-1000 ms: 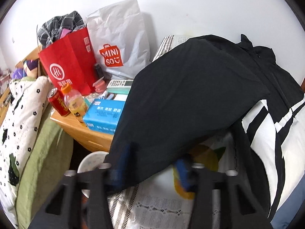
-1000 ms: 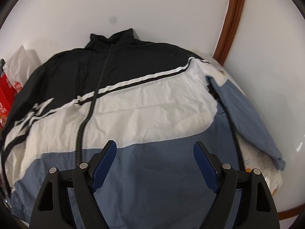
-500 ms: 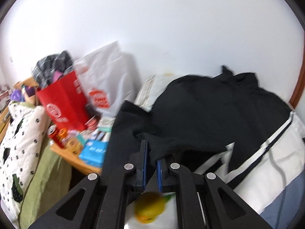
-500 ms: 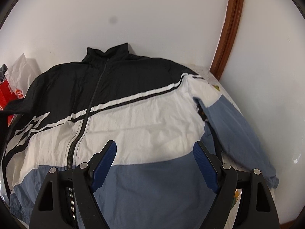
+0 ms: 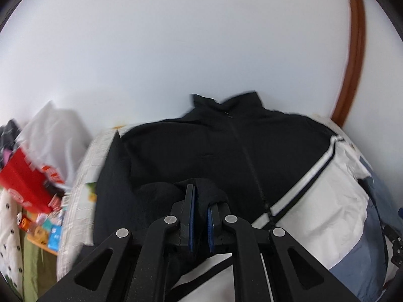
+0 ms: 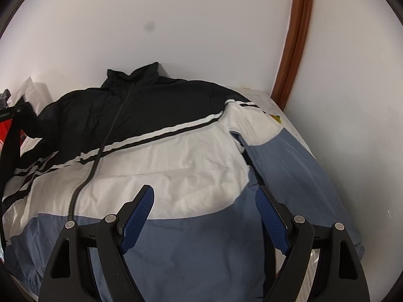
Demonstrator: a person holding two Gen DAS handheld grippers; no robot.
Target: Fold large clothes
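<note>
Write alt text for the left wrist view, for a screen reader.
The left tongs are shut on a bunched black sleeve of a black, white and blue zip jacket spread on a bed against a white wall. A blurred red bag sits at left.

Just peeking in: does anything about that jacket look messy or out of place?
Mostly neat. The jacket lies flat, zipped. Only its black sleeve looks odd, bunched and pinched in the left tongs; the blue sleeve lies straight.
</note>
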